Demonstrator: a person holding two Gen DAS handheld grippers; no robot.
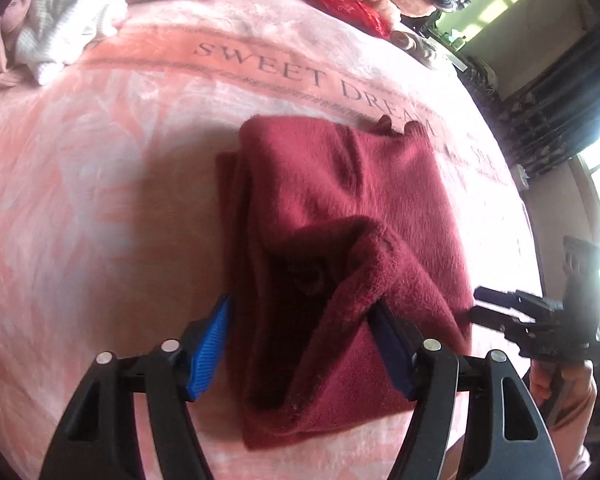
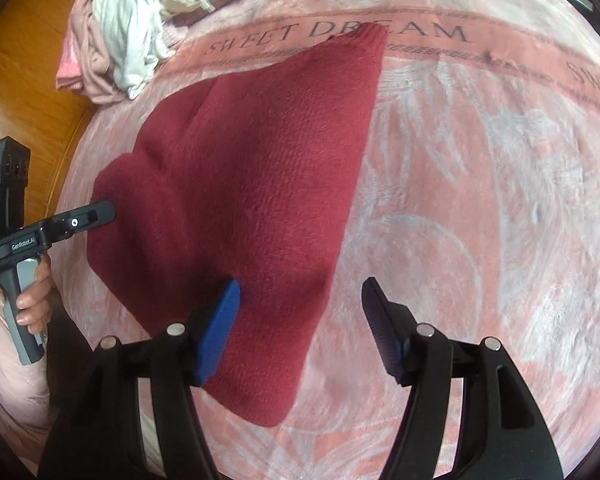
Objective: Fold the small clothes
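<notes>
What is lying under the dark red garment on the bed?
The dark red garment lies on the pink blanket; its lettering continues past the edges. Whatever is beneath the cloth itself is covered.

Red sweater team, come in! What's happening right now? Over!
Left tool open, red sweater fold bunched between its fingers. Right tool open at sweater's edge. Sweater folded on pink blanket. Nothing in the way.

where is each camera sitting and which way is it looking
Left wrist: on the left gripper, looking steeply down at the dark red garment; open jaws straddle a raised fold; the right gripper shows at the right edge.
Right wrist: on the right gripper, looking down at the garment's edge; a hand holds the left gripper.
Shared: garment, pink blanket, clothes pile.
</notes>
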